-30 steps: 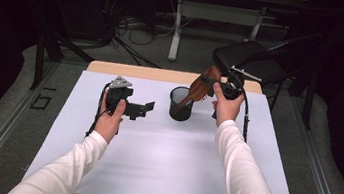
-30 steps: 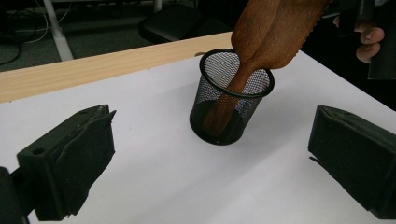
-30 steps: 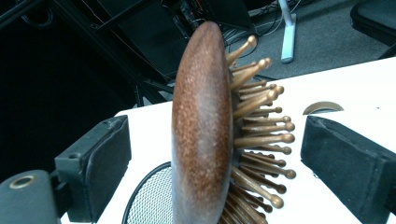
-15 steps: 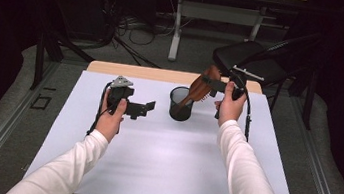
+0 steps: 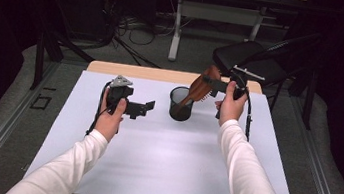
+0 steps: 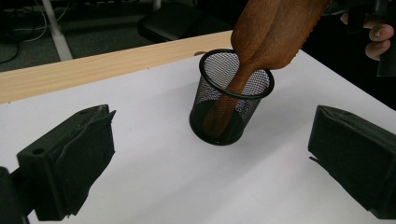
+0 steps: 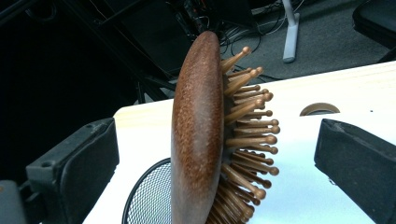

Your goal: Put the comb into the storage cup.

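Note:
A brown wooden hairbrush (image 5: 200, 86) stands handle-down in a black mesh cup (image 5: 180, 105) at the table's far middle, with its head leaning up to the right. My right gripper (image 5: 213, 84) is level with the head; in the right gripper view the brush (image 7: 196, 130) rises between the two pads (image 7: 74, 163) with a gap on each side. Those jaws have just been opening and stand open off the brush. My left gripper (image 5: 149, 108) hovers open to the left of the cup (image 6: 205, 107) and points at it with nothing between its pads.
The white tabletop (image 5: 161, 166) has a wooden strip (image 5: 148, 72) along its far edge. A black chair (image 5: 250, 62) stands behind the table at the right, with cables and a desk frame on the floor beyond.
The right gripper's jaws have spread apart from the brush head, and the brush now leans in the cup by itself. The left gripper has kept still.

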Demonstrator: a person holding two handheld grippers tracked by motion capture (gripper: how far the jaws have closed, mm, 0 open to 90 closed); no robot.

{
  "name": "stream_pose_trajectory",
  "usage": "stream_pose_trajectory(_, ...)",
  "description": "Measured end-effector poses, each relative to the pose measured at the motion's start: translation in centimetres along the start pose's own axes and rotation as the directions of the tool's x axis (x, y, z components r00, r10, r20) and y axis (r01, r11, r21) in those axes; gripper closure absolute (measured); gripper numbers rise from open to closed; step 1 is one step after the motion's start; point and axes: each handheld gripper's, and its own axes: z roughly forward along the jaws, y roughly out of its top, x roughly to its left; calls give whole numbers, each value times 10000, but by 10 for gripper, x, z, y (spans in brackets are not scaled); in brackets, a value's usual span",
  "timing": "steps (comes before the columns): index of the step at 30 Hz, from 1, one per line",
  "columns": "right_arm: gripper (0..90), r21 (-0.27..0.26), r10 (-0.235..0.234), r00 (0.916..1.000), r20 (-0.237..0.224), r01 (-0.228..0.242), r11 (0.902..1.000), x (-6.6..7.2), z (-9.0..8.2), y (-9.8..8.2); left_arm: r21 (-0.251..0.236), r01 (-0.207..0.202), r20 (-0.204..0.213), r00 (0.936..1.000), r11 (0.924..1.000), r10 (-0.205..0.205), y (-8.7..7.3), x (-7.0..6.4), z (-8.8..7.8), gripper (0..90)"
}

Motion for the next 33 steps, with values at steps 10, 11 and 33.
stream_pose_trajectory(10, 0, 25, -254, 9994, 216, 254, 9997, 1, -4, 2, -41, 32, 37, 10000, 10000, -32, 1, 1, -2, 3)
stream_pose_trajectory(11, 0, 62, -296, 9993, 215, 295, 9995, 1, -5, 2, -38, 27, 38, 10000, 10000, -26, 1, 2, -2, 3)
stream_pose_trajectory(33, 0, 700, -1889, 9814, 353, 1861, 9800, 8, -37, 8, -25, -24, 130, 9999, 10000, 24, 5, 0, -14, 3)
